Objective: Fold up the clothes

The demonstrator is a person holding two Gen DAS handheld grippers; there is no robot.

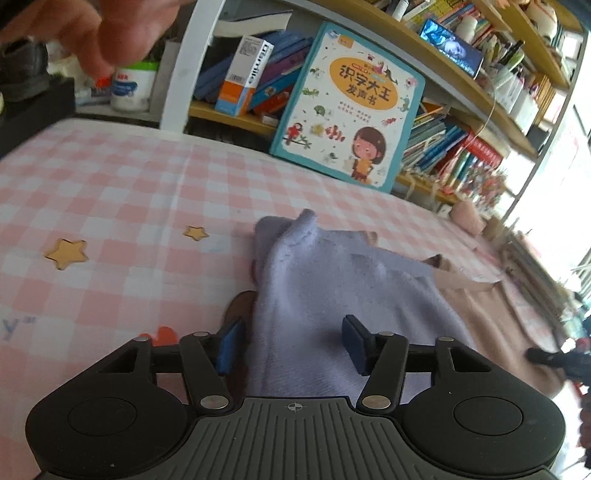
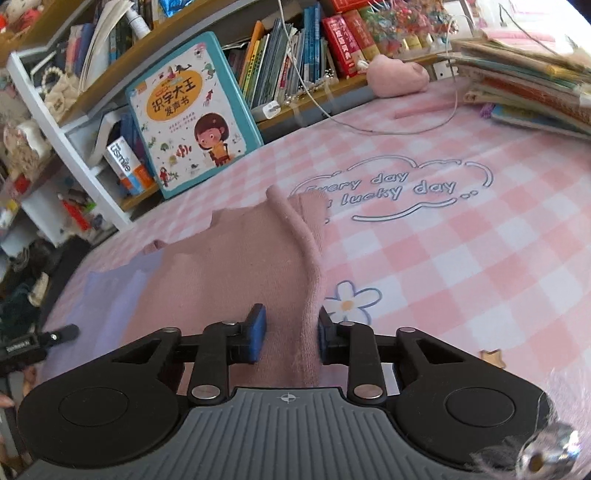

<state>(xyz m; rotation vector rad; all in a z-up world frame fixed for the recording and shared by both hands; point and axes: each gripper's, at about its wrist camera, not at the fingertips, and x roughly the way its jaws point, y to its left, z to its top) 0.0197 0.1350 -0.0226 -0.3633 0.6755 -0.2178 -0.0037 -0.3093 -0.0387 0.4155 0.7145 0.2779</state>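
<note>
A lavender cloth [image 1: 314, 288] lies on the pink checked table cover [image 1: 129, 192], one corner rumpled up at its far end. My left gripper [image 1: 291, 341] is low over its near part and open: one blue pad is beside the cloth's left edge, the other rests on top. A dusty pink garment [image 2: 240, 266] adjoins the lavender cloth [image 2: 110, 295]. Whether they are one piece I cannot tell. My right gripper [image 2: 291, 338] is shut on the pink garment's thick right edge, which runs away as a raised ridge. The other gripper shows at each view's side edge.
A large teal picture book [image 1: 347, 107] leans on the bookshelf [image 2: 295, 55] behind the table. Two wooden stars [image 1: 66, 253] lie on the left. A person's hand [image 1: 92, 33] hovers at top left. A book stack [image 2: 524, 85], a pink plush [image 2: 399, 77] and a white cable [image 2: 369, 127] are at far right.
</note>
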